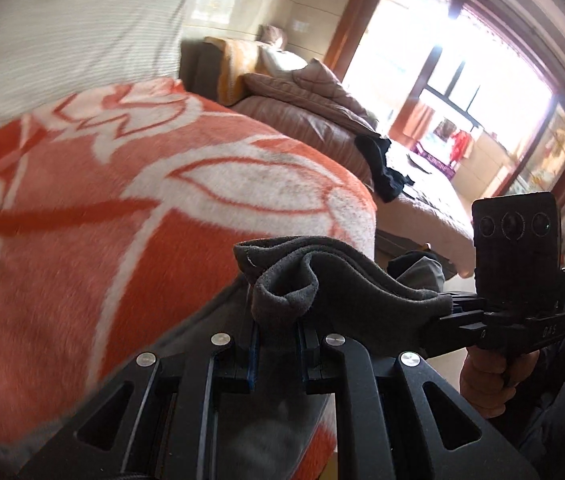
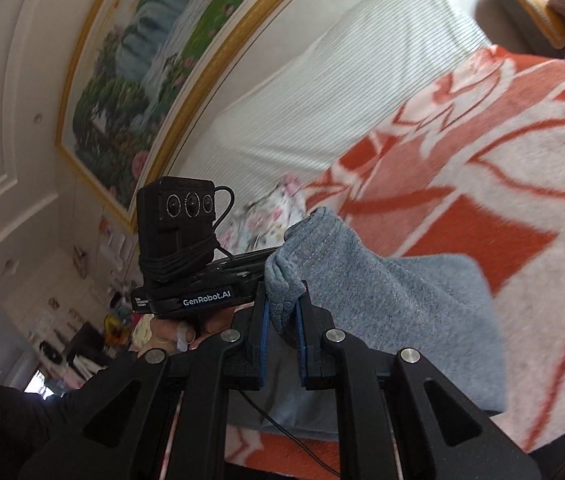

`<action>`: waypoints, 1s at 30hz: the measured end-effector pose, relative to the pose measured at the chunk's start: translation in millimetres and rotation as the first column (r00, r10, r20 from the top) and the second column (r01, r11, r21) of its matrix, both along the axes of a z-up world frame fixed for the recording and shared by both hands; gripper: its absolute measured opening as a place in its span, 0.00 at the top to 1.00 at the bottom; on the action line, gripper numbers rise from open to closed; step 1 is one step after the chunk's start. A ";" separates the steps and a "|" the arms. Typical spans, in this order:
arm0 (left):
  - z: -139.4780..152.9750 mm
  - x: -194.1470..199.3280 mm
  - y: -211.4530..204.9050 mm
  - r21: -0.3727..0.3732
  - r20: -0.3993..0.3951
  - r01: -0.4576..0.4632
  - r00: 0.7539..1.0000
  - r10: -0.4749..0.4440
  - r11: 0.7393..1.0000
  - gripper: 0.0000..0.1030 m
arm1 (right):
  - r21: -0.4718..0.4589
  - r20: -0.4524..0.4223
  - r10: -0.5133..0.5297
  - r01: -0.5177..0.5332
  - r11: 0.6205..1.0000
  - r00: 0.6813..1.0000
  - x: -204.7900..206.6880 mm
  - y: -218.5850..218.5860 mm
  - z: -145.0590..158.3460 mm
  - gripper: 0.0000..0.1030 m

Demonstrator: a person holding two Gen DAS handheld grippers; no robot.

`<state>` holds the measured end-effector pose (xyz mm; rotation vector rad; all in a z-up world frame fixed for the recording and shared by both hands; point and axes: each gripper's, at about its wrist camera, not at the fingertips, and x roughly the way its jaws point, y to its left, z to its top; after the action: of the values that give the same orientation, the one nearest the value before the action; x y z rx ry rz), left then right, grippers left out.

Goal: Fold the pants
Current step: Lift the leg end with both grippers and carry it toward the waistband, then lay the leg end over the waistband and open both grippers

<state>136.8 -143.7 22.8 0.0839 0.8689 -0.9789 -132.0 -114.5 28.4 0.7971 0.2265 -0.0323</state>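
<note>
The grey fleece pants (image 1: 322,280) hang bunched between my two grippers above an orange and white blanket (image 1: 122,200). My left gripper (image 1: 278,316) is shut on a thick fold of the pants' edge. My right gripper (image 2: 284,312) is shut on another bunched edge of the pants (image 2: 382,300), which drape down to the right over the blanket (image 2: 482,160). Each view shows the other gripper close beside it: the right one (image 1: 518,264) and the left one (image 2: 186,248), both held by hands.
A white striped cushion (image 2: 342,92) leans at the back of the blanket. A bed with brown quilts (image 1: 310,108) and dark clothes (image 1: 382,168) lies beyond, toward bright windows. A framed landscape painting (image 2: 154,60) hangs on the wall.
</note>
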 end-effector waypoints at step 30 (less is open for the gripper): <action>-106.8 -24.1 145.4 0.070 -0.158 -0.278 0.945 0.286 0.958 0.75 | 0.001 -0.257 0.289 -0.299 0.954 0.922 112.6 63.7 -95.8 0.57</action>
<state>112.7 1.7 -84.0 -0.0825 1.0268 -0.7031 -19.4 -50.8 -67.4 0.7127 0.5875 0.1455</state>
